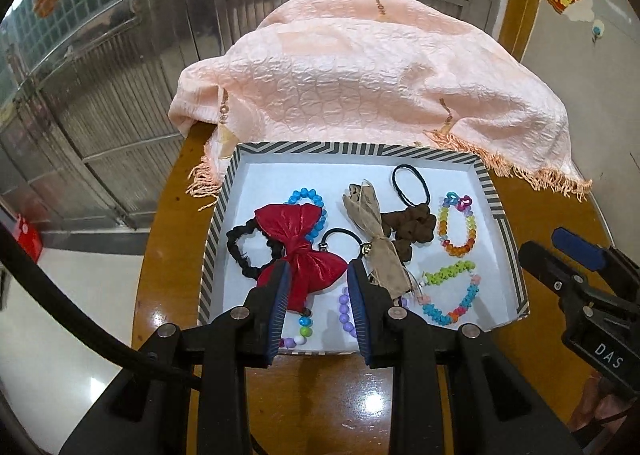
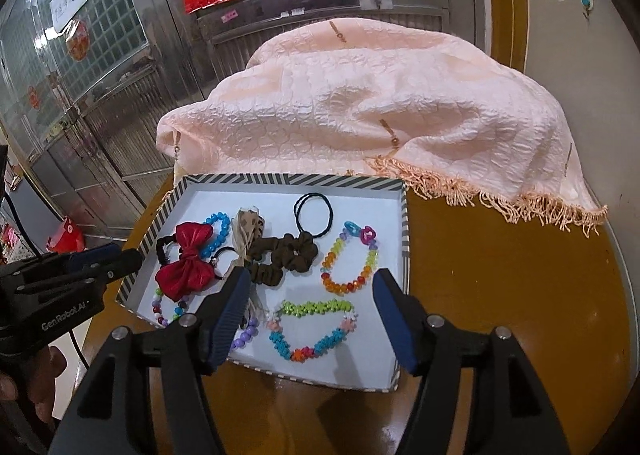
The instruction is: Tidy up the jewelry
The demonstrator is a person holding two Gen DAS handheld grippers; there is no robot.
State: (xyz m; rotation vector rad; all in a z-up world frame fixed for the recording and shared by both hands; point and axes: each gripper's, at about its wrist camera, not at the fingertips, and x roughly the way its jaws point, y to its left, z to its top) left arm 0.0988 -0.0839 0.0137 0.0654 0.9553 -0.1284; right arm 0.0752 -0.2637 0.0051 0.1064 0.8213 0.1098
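Note:
A striped-rim tray [image 1: 224, 191] [image 2: 405, 223] on a round wooden table holds hair ties and bead bracelets: a red bow tie [image 1: 304, 251] [image 2: 188, 267], a brown scrunchie [image 1: 412, 233] [image 2: 288, 255], a beige ribbon tie [image 1: 376, 239], a black elastic [image 1: 412, 185], a rainbow bracelet [image 1: 456, 227] [image 2: 350, 259] and a green-blue flower bracelet [image 1: 452, 291] [image 2: 312, 327]. My left gripper [image 1: 316, 291] is open and empty over the tray's near edge, by the red bow. My right gripper [image 2: 310, 307] is open and empty above the flower bracelet.
A pink fringed cloth [image 1: 360, 83] [image 2: 380, 107] lies bunched behind the tray. Bare wooden table [image 2: 500, 275] lies to the tray's right. Metal shutter doors [image 1: 100, 95] stand beyond the table. The right gripper's body [image 1: 580, 287] shows right of the tray.

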